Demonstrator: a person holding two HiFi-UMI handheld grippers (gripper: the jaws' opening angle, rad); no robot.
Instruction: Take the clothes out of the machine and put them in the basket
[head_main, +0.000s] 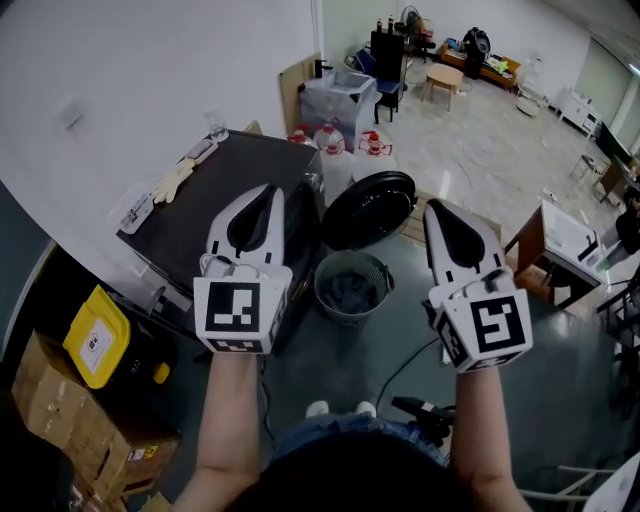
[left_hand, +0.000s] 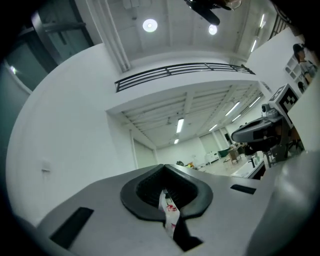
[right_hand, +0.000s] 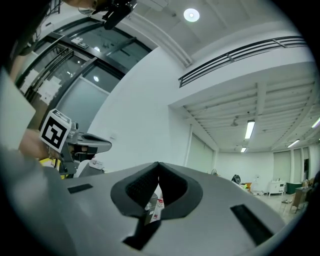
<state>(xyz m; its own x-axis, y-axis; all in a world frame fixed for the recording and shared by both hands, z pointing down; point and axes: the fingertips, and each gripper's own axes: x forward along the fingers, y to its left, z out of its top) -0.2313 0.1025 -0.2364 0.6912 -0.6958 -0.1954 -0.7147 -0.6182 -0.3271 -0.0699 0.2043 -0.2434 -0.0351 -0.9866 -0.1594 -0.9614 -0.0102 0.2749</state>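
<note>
My left gripper (head_main: 268, 195) and my right gripper (head_main: 436, 210) were up in front of me, side by side with a gap between them. Both were clenched tight and had nothing in them. I think that was because my job was almost done and there was nothing to grab.

Down below, between my two grippers, sat the basket (head_main: 320, 290). Dark clothes (head_main: 352, 290) lay inside it. It stood right by the machine, I think so the clothes only had a short way to go.

Just past the basket was the round black door (head_main: 368, 210), swung open so I could reach in. The machine (head_main: 200, 225) was under and past my left gripper. I could not see inside it, so I could not tell if more clothes were left. A pair of gloves (head_main: 178, 180) lay on its top, past my left gripper.
</note>
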